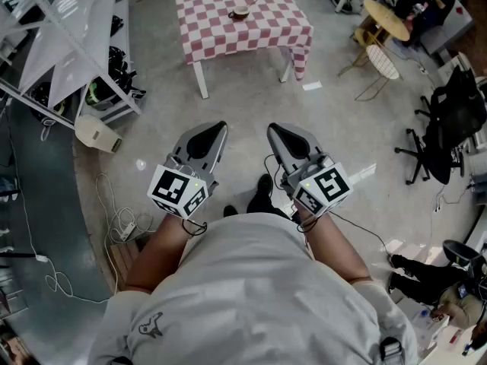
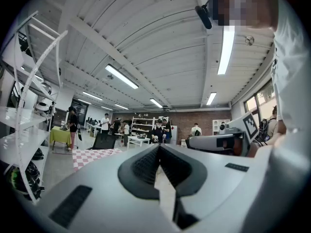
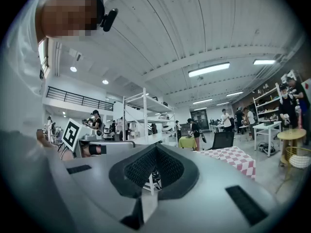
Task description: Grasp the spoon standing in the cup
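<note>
Far ahead stands a table with a red-and-white checked cloth (image 1: 266,25), and a small cup (image 1: 240,11) sits on it. The spoon is too small to make out. My left gripper (image 1: 219,128) and right gripper (image 1: 272,129) are held side by side over the bare floor, well short of the table. Both are shut, with nothing between their jaws. In the left gripper view the black pads (image 2: 146,166) meet at the tip and the checked table (image 2: 95,155) shows low on the left. In the right gripper view the pads (image 3: 141,168) also meet, and the checked table (image 3: 235,159) lies to the right.
A white shelving rack (image 1: 68,48) lines the left side, with a white box (image 1: 97,134) and loose cables (image 1: 114,215) on the floor by it. A round wooden table (image 1: 386,19), a wire chair (image 1: 378,61) and a black office chair (image 1: 445,128) stand at the right. Several people are far off.
</note>
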